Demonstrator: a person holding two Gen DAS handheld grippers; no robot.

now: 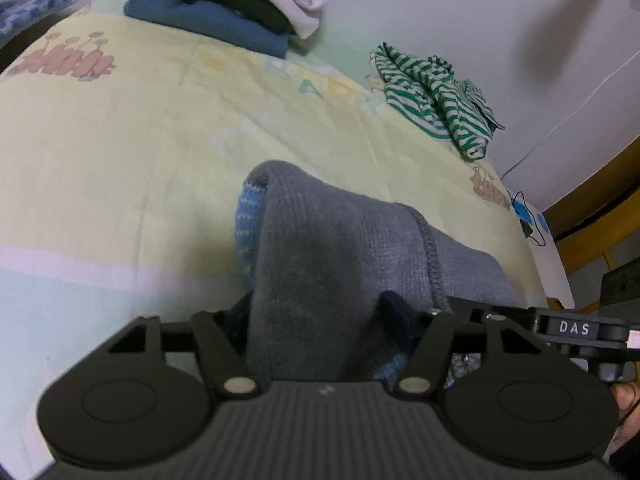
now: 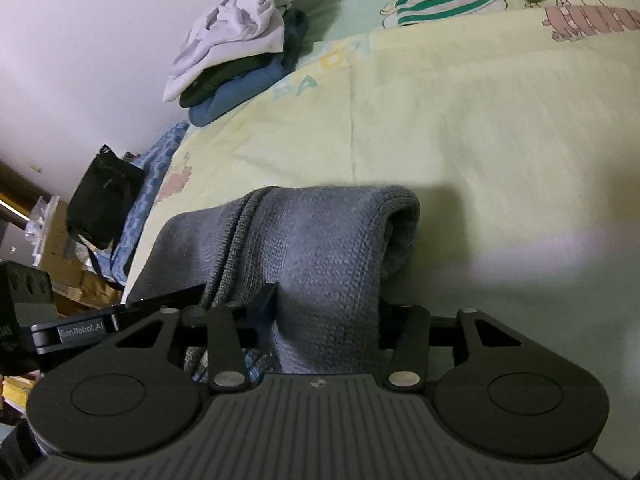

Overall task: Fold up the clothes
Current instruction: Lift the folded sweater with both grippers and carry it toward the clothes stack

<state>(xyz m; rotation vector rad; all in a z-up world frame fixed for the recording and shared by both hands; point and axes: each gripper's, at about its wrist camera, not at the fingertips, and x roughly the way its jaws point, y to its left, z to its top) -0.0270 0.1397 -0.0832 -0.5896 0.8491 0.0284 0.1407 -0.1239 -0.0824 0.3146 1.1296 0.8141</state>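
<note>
1. Between the fingers of the left gripper [image 1: 320, 320] sits a bunched fold of a grey knitted garment [image 1: 316, 248]. The fabric fills the gap and both fingers press into it, so this gripper is clamped on the garment.
2. A pale blue knitted edge [image 1: 246, 216] shows along the garment's left side in the left wrist view.
3. The right gripper [image 2: 326, 312] also has the same grey garment [image 2: 316, 248] packed between its fingers, which squeeze it from both sides; it too grips the cloth.
4. The garment is lifted at both grips and drapes forward in a rounded hump, its far end resting on the bed.
5. The bed carries a pale yellow and green sheet [image 1: 132, 132] printed with cartoon animals and letters.
6. Well beyond the garment, a folded stack [image 1: 224, 8] lies by the wall: a blue piece at the bottom, a dark one in the middle, a white one on top.
7. Well apart from that stack, a crumpled green-and-white striped garment [image 1: 436, 96] lies on the sheet near the wall.
8. A black bag [image 2: 104, 196] is at the left side of the bed in the right wrist view.
</note>
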